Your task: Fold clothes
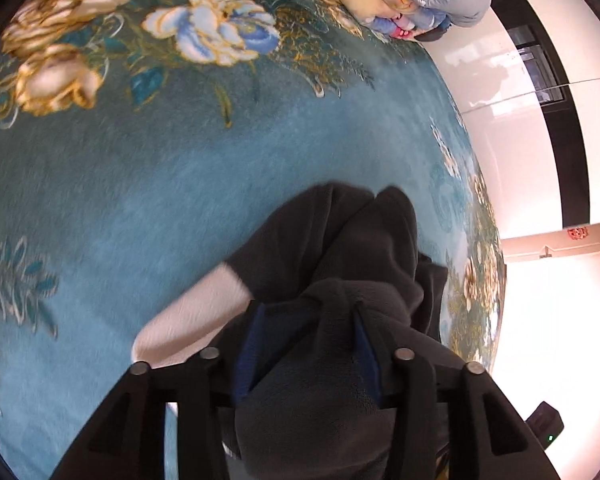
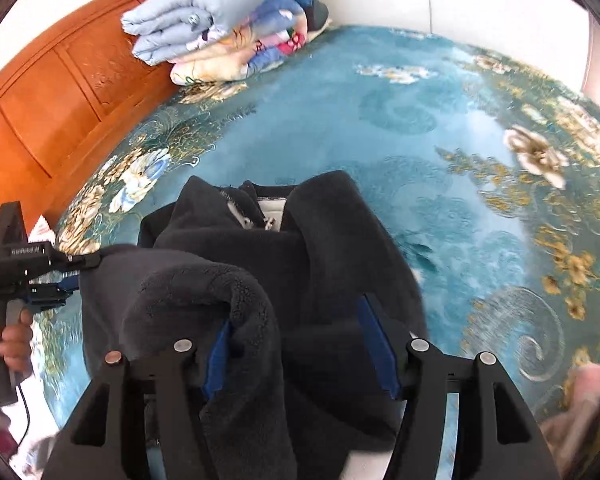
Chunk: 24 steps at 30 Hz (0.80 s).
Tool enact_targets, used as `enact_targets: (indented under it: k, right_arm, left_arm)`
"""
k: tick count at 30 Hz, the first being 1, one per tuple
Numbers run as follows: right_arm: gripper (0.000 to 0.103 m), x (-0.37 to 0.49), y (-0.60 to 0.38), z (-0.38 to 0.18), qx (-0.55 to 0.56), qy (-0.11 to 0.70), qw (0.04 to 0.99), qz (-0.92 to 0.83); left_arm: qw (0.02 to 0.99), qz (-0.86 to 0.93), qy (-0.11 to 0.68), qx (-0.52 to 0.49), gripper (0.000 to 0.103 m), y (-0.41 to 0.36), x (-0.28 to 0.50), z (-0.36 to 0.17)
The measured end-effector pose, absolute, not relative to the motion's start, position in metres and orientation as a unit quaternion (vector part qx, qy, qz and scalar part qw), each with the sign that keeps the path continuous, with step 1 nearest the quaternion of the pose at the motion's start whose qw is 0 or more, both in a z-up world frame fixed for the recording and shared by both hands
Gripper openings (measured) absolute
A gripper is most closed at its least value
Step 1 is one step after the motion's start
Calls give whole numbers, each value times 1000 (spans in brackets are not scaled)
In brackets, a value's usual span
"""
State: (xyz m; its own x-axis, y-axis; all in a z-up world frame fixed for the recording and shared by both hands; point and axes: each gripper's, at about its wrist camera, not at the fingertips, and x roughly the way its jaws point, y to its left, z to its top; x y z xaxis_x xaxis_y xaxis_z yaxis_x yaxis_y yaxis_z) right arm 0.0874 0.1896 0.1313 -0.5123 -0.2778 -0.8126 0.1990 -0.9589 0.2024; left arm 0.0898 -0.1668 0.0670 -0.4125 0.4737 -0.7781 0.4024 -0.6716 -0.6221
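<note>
The dark charcoal fleece jacket (image 2: 284,248) lies bunched on the teal floral bedspread (image 2: 440,152), with its collar and zip toward the stack of folded quilts (image 2: 224,28) that sits against the orange wooden headboard (image 2: 48,120). The left gripper (image 1: 308,332) has its blue-padded fingers (image 1: 248,352) partly open with a thick roll of fleece rising between them; the pads look slack against the cloth, not pinching it. The right gripper (image 2: 296,344) stands likewise about half open, a curled fleece hem draped over its left finger and nothing clamped. The main risk, as I judge it, is that the fold just laid down springs back: the fleece is bulky and its rolled edge stands up beside the fingers, so drawing either gripper away could drag the pile with it and undo the layer. Cloth snagged on a pad would pull the jacket askew toward the near edge of the bed. A pale white patch (image 1: 192,320), perhaps another garment or the jacket's lining, shows beside the jacket on the left gripper's side and could be caught up in the next grasp. Counted: one jacket, two grippers, one stack of quilts, one headboard, and one hand (image 2: 8,340) visible holding the left gripper's handle.
</note>
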Motion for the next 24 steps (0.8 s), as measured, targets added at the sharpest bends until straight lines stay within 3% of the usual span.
enact_targets:
  k: [5, 9, 16, 24]
  right_arm:
    - [62, 144, 191, 138, 465, -55, 154, -870]
    - [62, 161, 198, 145, 470, -77, 162, -864]
    - [62, 198, 213, 173, 452, -31, 177, -874]
    - [62, 225, 172, 110, 507, -39, 201, -837]
  left_arm:
    - [29, 733, -399, -550, 51, -167, 98, 60]
    - [14, 742, -346, -574, 51, -153, 93, 55]
    - [2, 732, -364, -575, 49, -149, 93, 50]
    - [-2, 718, -379, -584, 51, -147, 101, 47]
